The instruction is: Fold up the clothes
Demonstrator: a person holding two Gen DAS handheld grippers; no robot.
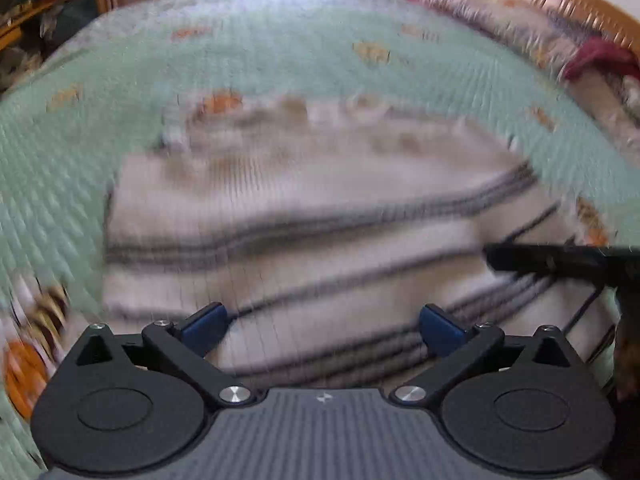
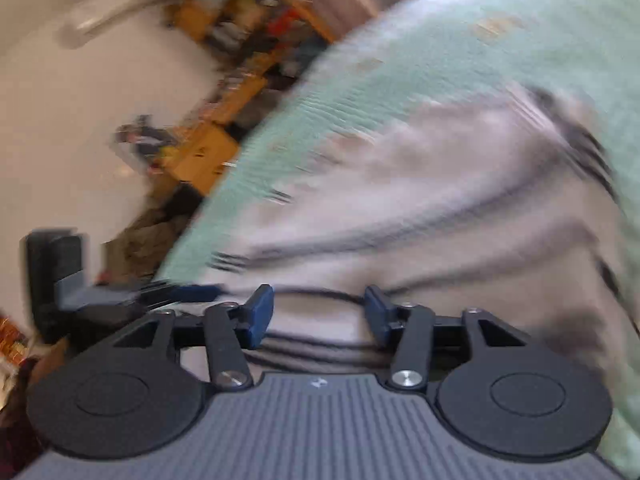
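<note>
Left wrist: claw [image 1: 322, 328] wide, empty.

This is a bedroom in a home. A wide bed [image 1: 280, 40] fills most of the left wrist view, covered with a pale green quilted bedspread [image 1: 120, 92] printed with small orange motifs, and a wooden slatted headboard [image 1: 560, 4] runs along its far side with a fringed blanket [image 1: 480, 12] heaped against it. Beyond the bed's edge, the right wrist view shows a white wall [image 2: 80, 92] and crowded wooden shelves [image 2: 248, 28] packed with colourful household things, though blur hides what they are.
</note>
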